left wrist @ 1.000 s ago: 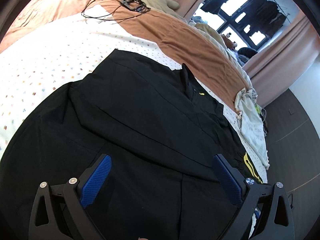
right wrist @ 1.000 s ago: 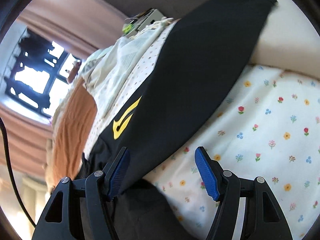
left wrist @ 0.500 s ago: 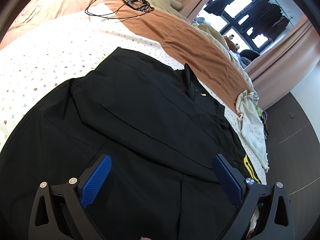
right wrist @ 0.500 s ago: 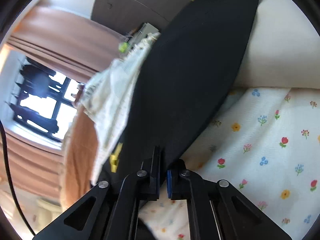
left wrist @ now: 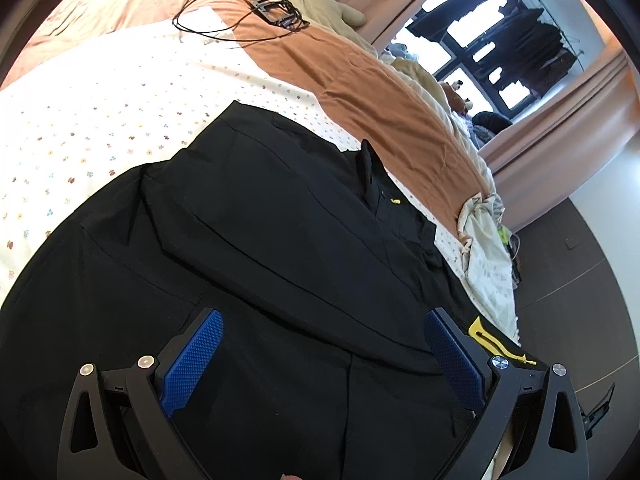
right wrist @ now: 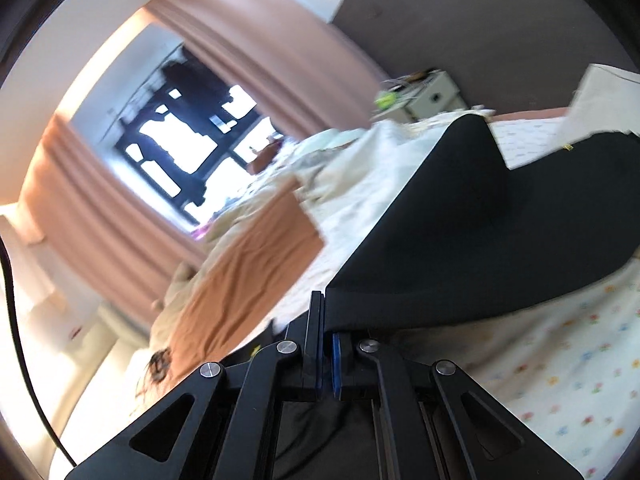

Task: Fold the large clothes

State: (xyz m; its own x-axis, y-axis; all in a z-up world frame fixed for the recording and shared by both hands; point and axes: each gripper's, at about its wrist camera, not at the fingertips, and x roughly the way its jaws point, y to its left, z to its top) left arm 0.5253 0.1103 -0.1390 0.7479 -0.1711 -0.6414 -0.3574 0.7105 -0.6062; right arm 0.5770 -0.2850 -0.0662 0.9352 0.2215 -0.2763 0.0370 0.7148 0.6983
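A large black garment (left wrist: 256, 240) with a small yellow logo lies spread over the flowered bed sheet (left wrist: 92, 112) in the left wrist view. My left gripper (left wrist: 320, 344) hovers just above its near part, wide open, with nothing pinched between the blue pads (left wrist: 192, 360). In the right wrist view my right gripper (right wrist: 326, 340) is shut on the edge of a black sleeve or flap (right wrist: 472, 236), which is lifted off the sheet (right wrist: 568, 344) and stretches away toward the upper right.
An orange-brown blanket (left wrist: 384, 80) runs along the far side of the bed, with a coiled black cable (left wrist: 240, 12) on it. Crumpled light bedding (left wrist: 488, 252) lies at the bed's right end. Curtains (right wrist: 100, 216), a window and a small white cabinet (right wrist: 424, 96) stand beyond.
My right gripper closed on the black fabric's edge, then rose and rolled, lifting the fabric off the sheet. The left gripper stayed open and almost still.
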